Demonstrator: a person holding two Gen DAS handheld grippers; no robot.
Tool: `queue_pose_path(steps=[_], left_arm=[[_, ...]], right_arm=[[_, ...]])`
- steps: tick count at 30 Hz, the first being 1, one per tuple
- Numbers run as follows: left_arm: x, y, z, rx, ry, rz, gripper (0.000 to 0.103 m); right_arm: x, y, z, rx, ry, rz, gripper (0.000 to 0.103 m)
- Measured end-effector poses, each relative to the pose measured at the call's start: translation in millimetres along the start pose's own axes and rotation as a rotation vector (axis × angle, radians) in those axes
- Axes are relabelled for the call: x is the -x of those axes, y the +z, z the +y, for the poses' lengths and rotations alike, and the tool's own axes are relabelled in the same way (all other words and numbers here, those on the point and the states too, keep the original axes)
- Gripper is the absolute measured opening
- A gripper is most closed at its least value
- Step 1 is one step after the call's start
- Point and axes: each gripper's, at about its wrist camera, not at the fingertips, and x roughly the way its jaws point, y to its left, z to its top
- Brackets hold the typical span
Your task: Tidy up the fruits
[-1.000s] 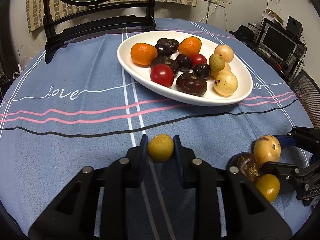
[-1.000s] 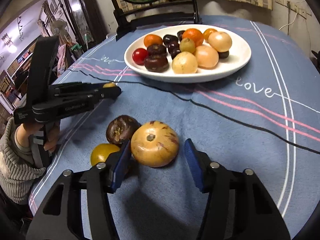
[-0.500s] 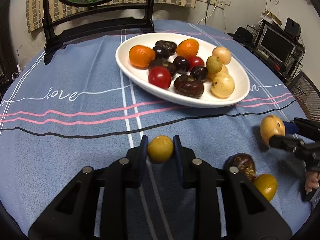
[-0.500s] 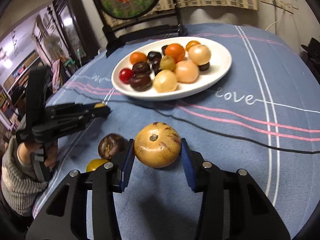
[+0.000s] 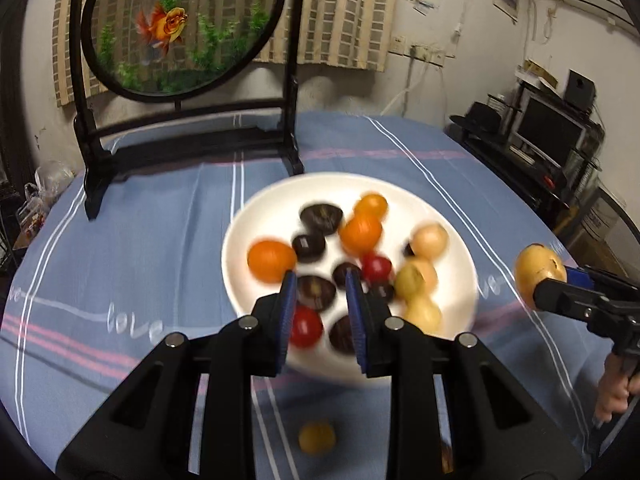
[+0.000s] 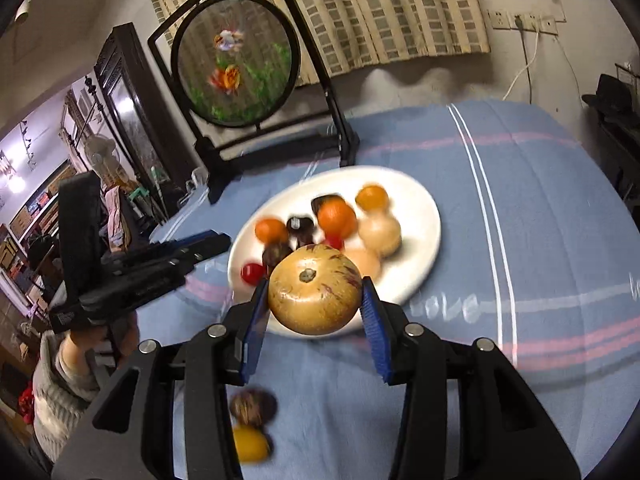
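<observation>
- Blue striped cloth [image 5: 132, 248] covers a round table; a goldfish screen [image 5: 180, 28] stands at the far edge, beyond both grippers.
- Tan fruit [image 6: 315, 289]: large, speckled, stem end up, clamped between the blue pads of the right gripper [image 6: 316, 300], off the cloth. In the left wrist view the same fruit [image 5: 538, 276] shows at far right, at the tip of the right tool.
- Plate [image 6: 420, 216]: white, oval, directly ahead of and below the right gripper, holding oranges, dark fruits, red ones and pale ones. Blurred in both views.
- Left gripper [image 5: 320, 300]: jaws a narrow gap apart, nothing between them, poised over the near rim of the plate [image 5: 236, 248].
- Yellow fruit [image 5: 317, 438]: small, on the cloth below and behind the left fingertips, short of the plate. Blurred; cannot tell whether it is at rest.
- Loose pair behind the right jaws, near side: dark fruit [image 6: 253, 407] and yellow ball [image 6: 250, 446], close together on the cloth.
- Step in hand (judgement): carry of the tan fruit to the plate.
- Next move calls for: advance over an open patch at the plate's right side, lower, then open. The pile is crowded, so a high drop may knock round fruits out.
- Remaining: three loose fruits on the cloth.
</observation>
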Motion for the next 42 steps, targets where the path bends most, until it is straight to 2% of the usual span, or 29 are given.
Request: queue_pose_path(steps=[6,12,19,21,24,26,29,31,32,36,40,42], left_arm=[[-35.9,13.6,17.3,0.042,-0.018,0.022,0.026],[-65.1,30.4,30.7,0.049,-0.007,0.033,0.026],[-92.4,32.6,31.3,0.044,-0.057,0.06,0.026],[-93.3,30.2,29.4,0.011,-0.025,0.029,0.026],[-77.6,25.4,24.1,-0.05,-0.066,-0.077,0.026],[-64.4,19.8,16.1,-0.111,-0.064,-0.127,0.026],[-36.8,6.3,5.7,-0.189,-0.033,-0.136,0.026],[-16.2,-6.7,6.2,-0.204,-0.035,-0.111,0.036],[-2.9,-17.3,8.7,-0.198,-0.043,-0.066,0.049],[28.6,-60.0,14.7,-0.194,-0.066,0.026,0.05],[17.4,-95.1,14.0,-0.18,-0.035,0.124,0.052],[9.4,-100.2,13.1,-0.151,-0.096,0.146,0.055]], right_arm=[[-50.8,32.1,-7.9,-0.05,0.003,0.015,0.045],[-84.5,39.7,-4.5,0.004,-0.043,0.054,0.045],[-102.9,40.3,-5.9,0.025,-0.031,0.09,0.045],[-105.4,39.9,-5.8,0.032,-0.031,0.093,0.045],[-104.5,37.6,-3.5,0.052,-0.032,0.096,0.045],[-102.5,36.3,-3.7,0.052,-0.027,0.1,0.045],[-99.5,35.6,-5.4,0.048,-0.022,0.098,0.045],[-98.3,35.4,-5.4,0.044,-0.015,0.097,0.045],[-96.9,35.7,-5.0,0.041,-0.009,0.095,0.045],[-88.0,38.5,1.7,0.047,0.014,0.072,0.045],[-81.1,40.2,7.5,0.053,0.034,0.057,0.045],[-77.8,40.6,8.9,0.054,0.039,0.051,0.045]])
